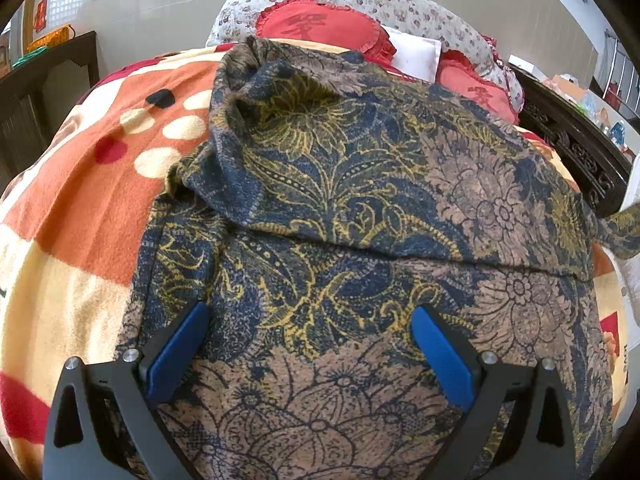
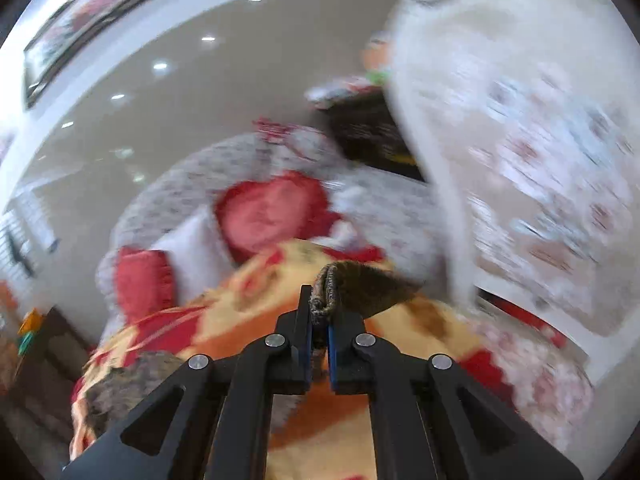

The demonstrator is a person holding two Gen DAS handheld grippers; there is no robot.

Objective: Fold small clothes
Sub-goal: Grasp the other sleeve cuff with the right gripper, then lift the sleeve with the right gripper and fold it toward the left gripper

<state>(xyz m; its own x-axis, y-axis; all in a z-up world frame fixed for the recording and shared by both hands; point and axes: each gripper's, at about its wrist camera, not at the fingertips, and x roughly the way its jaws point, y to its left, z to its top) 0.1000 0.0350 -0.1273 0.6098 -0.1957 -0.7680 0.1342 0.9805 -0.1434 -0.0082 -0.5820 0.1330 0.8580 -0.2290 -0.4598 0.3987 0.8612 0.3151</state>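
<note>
The cloth (image 1: pixel 340 184) lies spread on the bed, on top of the blanket (image 1: pixel 80 184). It is dark blue, gold and brown with flowers. Its top part is folded over the lower part.

The left gripper (image 1: pixel 310 320) hangs just over the cloth. Its jaws are wide apart and grip nothing. The cloth fills the space in front of and below them.

The right gripper (image 2: pixel 319 320) has its jaws clenched on a corner of the cloth (image 2: pixel 360 286). The corner sticks out past the jaw tips and is lifted up off the blanket (image 2: pixel 248 304). This view is blurry.

Red pillows (image 1: pixel 320 24) lie far ahead of the left jaws, at the head of the bed.
</note>
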